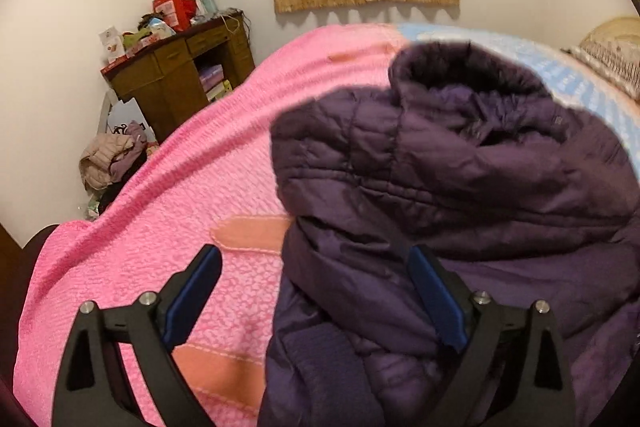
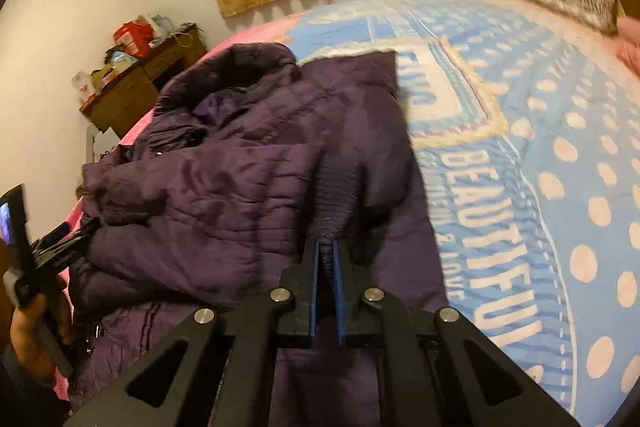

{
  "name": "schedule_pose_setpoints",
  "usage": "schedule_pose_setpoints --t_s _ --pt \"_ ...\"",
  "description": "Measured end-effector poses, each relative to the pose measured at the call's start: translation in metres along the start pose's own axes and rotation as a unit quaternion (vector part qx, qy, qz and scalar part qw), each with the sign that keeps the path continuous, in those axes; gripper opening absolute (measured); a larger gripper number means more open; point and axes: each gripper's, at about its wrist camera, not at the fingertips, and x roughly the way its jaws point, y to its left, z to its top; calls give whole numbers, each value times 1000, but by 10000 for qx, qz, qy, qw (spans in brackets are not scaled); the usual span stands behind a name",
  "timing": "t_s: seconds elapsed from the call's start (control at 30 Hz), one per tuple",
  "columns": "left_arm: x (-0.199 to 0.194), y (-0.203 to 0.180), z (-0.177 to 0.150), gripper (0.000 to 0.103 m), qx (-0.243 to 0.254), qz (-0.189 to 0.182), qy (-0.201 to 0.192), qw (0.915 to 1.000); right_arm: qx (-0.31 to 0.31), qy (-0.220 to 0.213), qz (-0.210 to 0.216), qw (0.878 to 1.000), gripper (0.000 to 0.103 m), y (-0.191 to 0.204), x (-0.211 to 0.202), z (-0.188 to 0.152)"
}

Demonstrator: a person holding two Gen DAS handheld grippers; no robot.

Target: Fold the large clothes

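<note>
On the bed (image 2: 520, 147), right gripper (image 2: 326, 247) pinches the jacket (image 2: 240, 167) cuff.

Jacket (image 1: 460, 179) hem cut off below, desk clutter (image 1: 168, 15) perhaps boxes, blurred

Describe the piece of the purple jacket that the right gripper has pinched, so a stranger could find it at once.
Start at the bed's blue polka-dot blanket; on its left edge lies the dark purple quilted puffer jacket. One sleeve crosses the jacket toward the right gripper, whose blue pads are shut on the sleeve's end: the ribbed knit cuff. It alone is finely ribbed knit rather than smooth quilted fabric.
</note>
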Motion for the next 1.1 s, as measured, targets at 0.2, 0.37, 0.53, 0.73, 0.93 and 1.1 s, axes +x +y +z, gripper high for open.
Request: schedule_pose_setpoints --t_s 0.2,0.37,0.53,0.73,0.93,1.1 --pt "-35 26 23 103 -391 98 -684 9968 -68 -562 -52 9984 84 22 -33 11" --pt "-10 20 37 103 -290 320 -449 9981 -603 -674 107 9958 77 60 -27 25" --pt "12 -7 33 103 -80 358 -166 9992 -1124 -220 480 9923 69 103 1 27" --pt "47 -19 22 103 135 570 271 9979 -1079 318 78 9936 67 100 55 22" --pt "70 -16 17 103 96 309 581 9978 -1310 384 -121 9906 67 98 70 10" --pt "81 -9 14 103 -47 36 816 9966 -1443 317 -193 9888 67 97 72 2"
